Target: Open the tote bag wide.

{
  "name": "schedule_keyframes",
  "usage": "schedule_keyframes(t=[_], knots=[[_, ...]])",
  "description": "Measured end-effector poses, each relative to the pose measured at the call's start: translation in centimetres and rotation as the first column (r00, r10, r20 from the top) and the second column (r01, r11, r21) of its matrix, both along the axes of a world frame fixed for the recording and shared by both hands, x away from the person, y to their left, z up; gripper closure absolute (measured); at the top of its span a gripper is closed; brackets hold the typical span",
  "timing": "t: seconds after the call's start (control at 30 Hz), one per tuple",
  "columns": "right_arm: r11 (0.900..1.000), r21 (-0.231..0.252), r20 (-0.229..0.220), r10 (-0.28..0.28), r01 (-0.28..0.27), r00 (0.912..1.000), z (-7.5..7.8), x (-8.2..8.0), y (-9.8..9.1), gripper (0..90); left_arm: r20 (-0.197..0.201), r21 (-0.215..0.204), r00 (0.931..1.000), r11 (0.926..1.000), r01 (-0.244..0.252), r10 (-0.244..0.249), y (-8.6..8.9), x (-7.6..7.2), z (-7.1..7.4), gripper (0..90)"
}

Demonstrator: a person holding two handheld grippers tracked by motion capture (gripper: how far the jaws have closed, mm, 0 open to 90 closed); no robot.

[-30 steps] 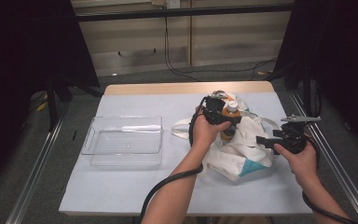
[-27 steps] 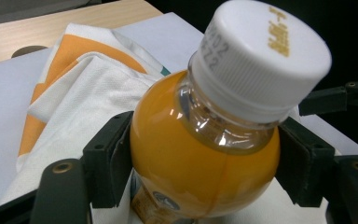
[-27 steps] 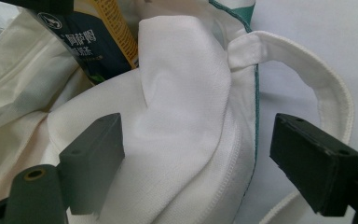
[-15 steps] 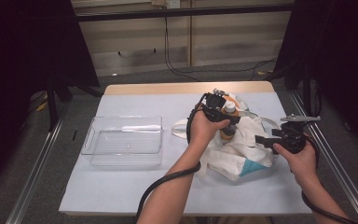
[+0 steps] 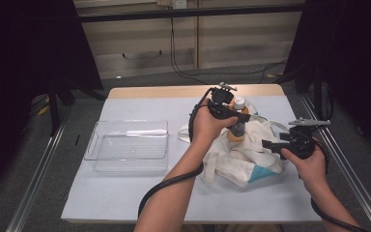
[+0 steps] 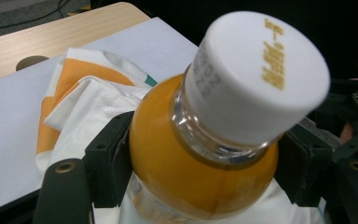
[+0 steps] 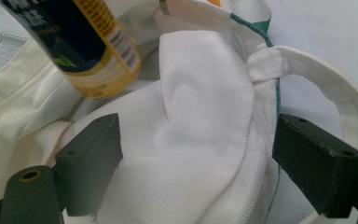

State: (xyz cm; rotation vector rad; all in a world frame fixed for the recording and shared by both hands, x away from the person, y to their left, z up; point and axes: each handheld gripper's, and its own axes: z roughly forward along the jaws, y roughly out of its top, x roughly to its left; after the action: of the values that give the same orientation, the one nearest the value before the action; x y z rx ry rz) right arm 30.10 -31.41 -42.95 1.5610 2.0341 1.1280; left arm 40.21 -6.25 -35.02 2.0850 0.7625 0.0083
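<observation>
Starting at the left, a clear plastic tray (image 5: pixel 128 146) sits on the desk (image 5: pixel 101 203). Your left gripper (image 5: pixel 235 117) has its fingers (image 6: pixel 105 161) clamped on the orange juice bottle (image 6: pixel 191 158), held above the white cloth bag (image 5: pixel 244 157). Your right gripper (image 5: pixel 270 143) bunches the bag's fabric between spread fingers (image 7: pixel 91 158); I cannot tell whether they pinch it.

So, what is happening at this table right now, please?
A person works with two hand-held tools. The left claw is clamped on a clear plastic bottle of orange juice with a white cap, holding it above the mouth of a white cloth tote bag. The right claw stands open around a fold of the bag. A clear plastic tray waits to the left.
</observation>
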Motion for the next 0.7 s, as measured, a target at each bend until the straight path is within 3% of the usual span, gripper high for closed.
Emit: schedule_keyframes(t=[0.1,0.3,0.43,0.7], knots=[[1.0000,0.002,0.000,0.006,-0.006,1.0000,0.0,0.0,0.3,12.2,0.000,0.019,1.0000,0.9998,-0.004,0.004,0.7,-0.1,0.4,29.7],[0.9992,0.020,0.004,0.034,-0.034,0.9994,0.2,0.1,0.8,5.7,-0.021,0.017,0.9997,0.9997,-0.016,0.016,2.2,-0.2,0.5,29.7],[0.9975,0.012,0.028,0.069,-0.069,0.9972,0.4,0.1,1.3,3.4,-0.024,0.032,0.9995,0.9993,-0.020,0.021,3.2,-0.2,0.5,29.7],[0.9941,-0.004,0.032,0.108,-0.108,0.9936,0.3,0.2,1.3,2.4,-0.033,0.035,0.9989,0.9989,-0.031,0.032,4.8,-0.3,0.3,29.7]])
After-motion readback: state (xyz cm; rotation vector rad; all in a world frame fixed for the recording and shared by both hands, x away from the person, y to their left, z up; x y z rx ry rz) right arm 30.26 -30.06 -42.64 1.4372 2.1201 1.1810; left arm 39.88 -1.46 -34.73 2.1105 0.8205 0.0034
